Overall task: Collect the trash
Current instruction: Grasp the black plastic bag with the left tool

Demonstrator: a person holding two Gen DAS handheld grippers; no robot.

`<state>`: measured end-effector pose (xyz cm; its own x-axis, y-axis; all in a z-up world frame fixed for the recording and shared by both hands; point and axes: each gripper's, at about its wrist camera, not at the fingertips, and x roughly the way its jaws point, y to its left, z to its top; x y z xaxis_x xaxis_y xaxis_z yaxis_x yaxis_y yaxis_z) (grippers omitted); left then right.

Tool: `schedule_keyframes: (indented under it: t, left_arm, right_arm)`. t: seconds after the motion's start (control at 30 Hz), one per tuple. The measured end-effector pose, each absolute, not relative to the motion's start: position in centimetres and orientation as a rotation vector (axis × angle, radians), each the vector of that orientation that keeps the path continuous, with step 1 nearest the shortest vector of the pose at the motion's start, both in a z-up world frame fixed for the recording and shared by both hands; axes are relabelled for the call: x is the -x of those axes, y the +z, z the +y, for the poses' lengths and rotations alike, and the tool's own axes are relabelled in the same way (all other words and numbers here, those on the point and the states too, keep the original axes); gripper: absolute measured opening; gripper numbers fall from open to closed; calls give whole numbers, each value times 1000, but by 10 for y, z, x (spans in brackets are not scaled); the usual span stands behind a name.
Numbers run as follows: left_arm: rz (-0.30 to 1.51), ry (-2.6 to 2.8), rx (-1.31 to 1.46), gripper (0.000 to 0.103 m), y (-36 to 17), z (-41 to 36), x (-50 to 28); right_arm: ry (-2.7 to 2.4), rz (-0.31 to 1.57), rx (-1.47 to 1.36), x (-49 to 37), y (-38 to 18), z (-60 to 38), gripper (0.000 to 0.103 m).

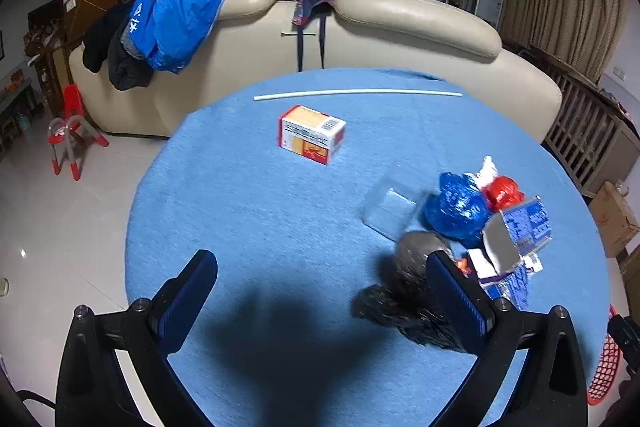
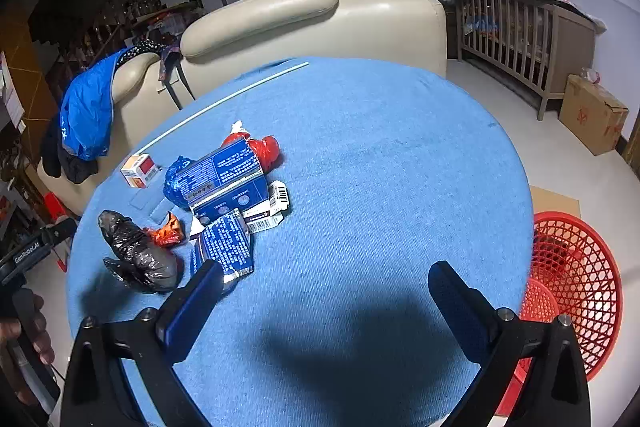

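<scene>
Trash is observed spread over the round blue table [image 2: 380, 155], none of it yet gathered, as far as can be judged. A crumpled black bag [image 2: 138, 253], a small orange wrapper [image 2: 168, 231], blue printed cartons [image 2: 224, 183], a blue bag [image 1: 456, 207], a red bag [image 2: 266, 149] and barcode scraps [image 2: 276, 203] are clustered on the left half of the table in the right wrist view; an orange-and-white box [image 1: 312, 133] and a long white stick [image 1: 356, 93] are seen apart from the pile, nearer the far edge. A red mesh basket [image 2: 576, 287] is seen on the floor just beside the table's right rim; its contents cannot be made out. The left gripper [image 1: 322, 295] is held with fingers spread wide, nothing between them, the black bag just beside its right finger. The right gripper [image 2: 324, 303] is likewise spread and empty above bare cloth. Collection is judged at its start: every visible item remains to be picked and dropped into the basket.
</scene>
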<state>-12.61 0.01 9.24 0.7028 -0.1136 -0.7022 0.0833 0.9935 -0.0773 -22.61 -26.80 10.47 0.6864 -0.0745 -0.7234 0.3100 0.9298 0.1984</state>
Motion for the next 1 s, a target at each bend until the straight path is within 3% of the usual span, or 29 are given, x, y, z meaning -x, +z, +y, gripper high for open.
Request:
schedule_keyframes:
  t: [1.0]
  left_arm:
    - [786, -147, 21, 103, 94, -16, 142]
  right_arm:
    - [-211, 783, -328, 235, 104, -265, 103]
